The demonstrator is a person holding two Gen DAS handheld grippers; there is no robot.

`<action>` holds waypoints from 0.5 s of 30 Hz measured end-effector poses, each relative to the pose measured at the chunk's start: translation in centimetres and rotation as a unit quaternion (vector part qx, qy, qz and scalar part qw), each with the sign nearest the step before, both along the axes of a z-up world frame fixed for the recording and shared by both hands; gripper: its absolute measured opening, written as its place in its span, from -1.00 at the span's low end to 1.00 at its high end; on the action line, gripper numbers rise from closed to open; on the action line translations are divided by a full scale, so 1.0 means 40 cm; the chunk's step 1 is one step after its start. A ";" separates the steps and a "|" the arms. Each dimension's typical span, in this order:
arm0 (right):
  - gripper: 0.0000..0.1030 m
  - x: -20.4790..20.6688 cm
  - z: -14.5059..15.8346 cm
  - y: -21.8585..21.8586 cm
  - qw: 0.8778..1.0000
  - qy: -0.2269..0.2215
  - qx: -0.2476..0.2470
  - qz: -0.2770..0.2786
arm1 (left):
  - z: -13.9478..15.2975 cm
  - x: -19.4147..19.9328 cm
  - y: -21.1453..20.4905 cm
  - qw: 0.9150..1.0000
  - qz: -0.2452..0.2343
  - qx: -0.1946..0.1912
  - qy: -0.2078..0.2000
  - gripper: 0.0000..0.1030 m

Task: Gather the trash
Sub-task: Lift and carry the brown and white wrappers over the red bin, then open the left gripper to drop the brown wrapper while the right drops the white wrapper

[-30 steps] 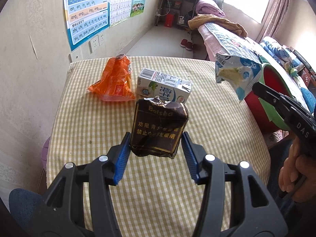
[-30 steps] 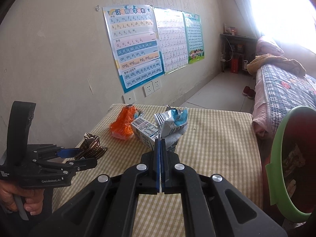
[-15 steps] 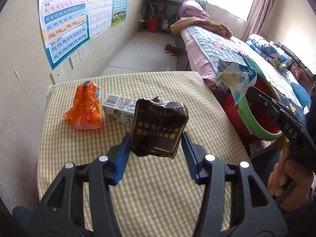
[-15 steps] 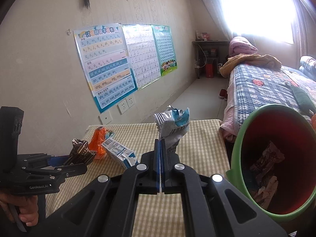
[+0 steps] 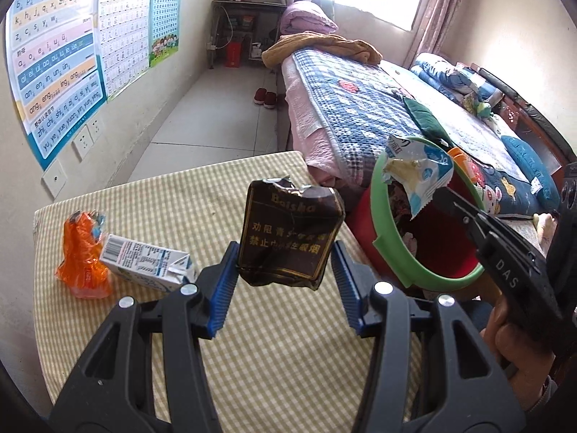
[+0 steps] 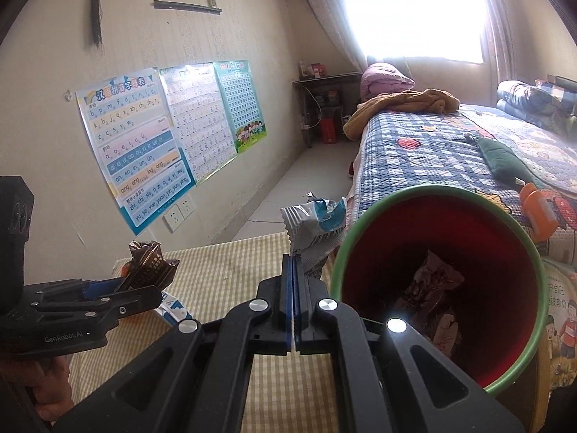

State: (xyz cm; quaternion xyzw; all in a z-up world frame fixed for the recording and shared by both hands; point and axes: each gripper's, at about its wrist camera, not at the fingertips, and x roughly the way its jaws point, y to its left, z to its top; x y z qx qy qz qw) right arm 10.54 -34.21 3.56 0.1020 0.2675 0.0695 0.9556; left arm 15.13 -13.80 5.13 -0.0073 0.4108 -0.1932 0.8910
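Table (image 5: 274,357): 2 trash pcs, maybe more hidden.

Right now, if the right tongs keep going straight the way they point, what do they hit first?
Probably the green rim of the red bin, or just past it the bed. The right tongs, shut on the blue-white wrapper, aim near the bin's left edge; depth is unclear.

Daylight floods in from the window (image 6: 414,11) at about one o'clock, blown out to pure white in the right wrist view, with haze spilling over the bed (image 6: 468,151). Both views stay sharp but bend strongly, with dark corners. A glint flares on one gripper screw (image 6: 396,325).
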 end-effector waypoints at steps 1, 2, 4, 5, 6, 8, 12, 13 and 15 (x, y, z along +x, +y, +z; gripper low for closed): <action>-0.99 0.001 0.001 -0.014 1.000 0.001 0.001 -0.008 | 0.001 0.004 -0.019 1.000 -0.007 0.001 -0.002 -0.04; -0.99 0.002 0.001 -0.030 1.000 0.002 0.005 -0.016 | 0.002 0.009 -0.037 1.000 -0.014 0.001 -0.003 -0.04; -0.99 0.003 0.001 -0.059 0.999 0.006 0.003 -0.035 | 0.004 0.021 -0.073 1.000 -0.028 0.001 -0.004 -0.04; -0.99 0.003 0.002 -0.070 0.999 0.007 0.001 -0.043 | 0.006 0.026 -0.092 0.999 -0.035 0.001 -0.004 -0.04; -0.99 0.003 0.002 -0.084 0.999 0.008 -0.001 -0.052 | 0.008 0.030 -0.111 0.999 -0.043 0.001 -0.006 -0.04; -0.99 0.004 0.000 -0.109 0.998 0.014 -0.005 -0.067 | 0.012 0.037 -0.145 0.998 -0.056 0.001 -0.007 -0.04; -0.99 0.008 -0.012 -0.150 0.996 0.032 -0.001 -0.088 | 0.017 0.049 -0.215 0.997 -0.081 0.002 -0.011 -0.04; -0.99 0.006 -0.014 -0.159 0.995 0.036 -0.001 -0.093 | 0.017 0.051 -0.230 0.996 -0.087 0.002 -0.012 -0.04; -0.99 0.007 -0.018 -0.177 0.994 0.042 0.002 -0.099 | 0.017 0.055 -0.258 0.995 -0.096 0.000 -0.012 -0.04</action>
